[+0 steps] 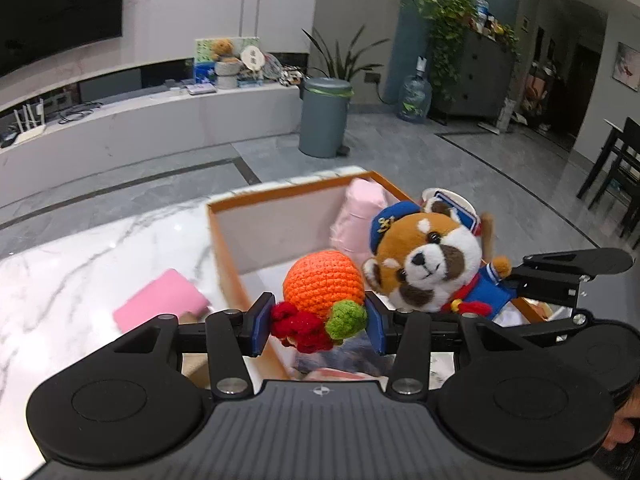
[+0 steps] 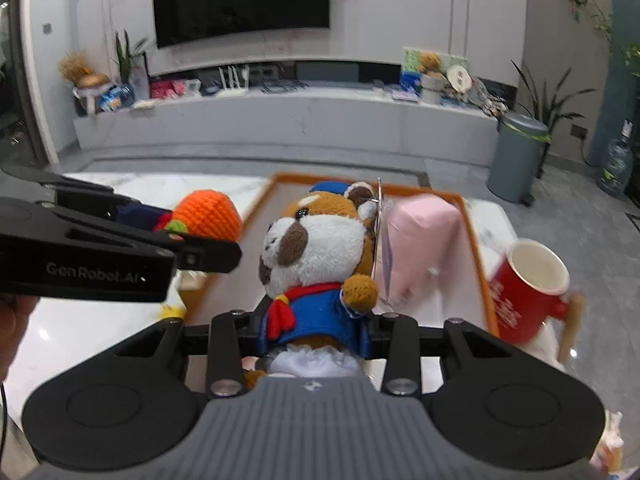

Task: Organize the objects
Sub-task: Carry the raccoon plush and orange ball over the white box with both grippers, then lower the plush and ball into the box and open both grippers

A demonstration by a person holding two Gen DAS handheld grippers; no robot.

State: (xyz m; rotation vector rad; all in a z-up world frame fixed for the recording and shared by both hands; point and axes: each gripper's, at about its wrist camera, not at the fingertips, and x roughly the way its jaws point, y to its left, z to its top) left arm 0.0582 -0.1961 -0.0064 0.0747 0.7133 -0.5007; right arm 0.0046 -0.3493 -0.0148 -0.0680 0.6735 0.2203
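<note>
From the left wrist view, the left gripper (image 1: 318, 326) is clamped narrow on the red-and-green stem of a crocheted orange (image 1: 323, 286), hanging over the near left wall of the orange-edged box (image 1: 224, 256). At two o'clock the stuffed panda (image 1: 430, 268) hovers close beside it. A pink pad (image 1: 162, 300) lies on the marble table (image 1: 80, 248) at nine o'clock.

From the right wrist view, the right gripper (image 2: 312, 326) pinches the panda's blue jacket, level over the box. The left tool crosses in at nine o'clock, so I reckon the two toys could bump on release. A red mug (image 2: 528, 284) sits just outside the box's right wall at three o'clock; a swing that way might tip it.
</note>
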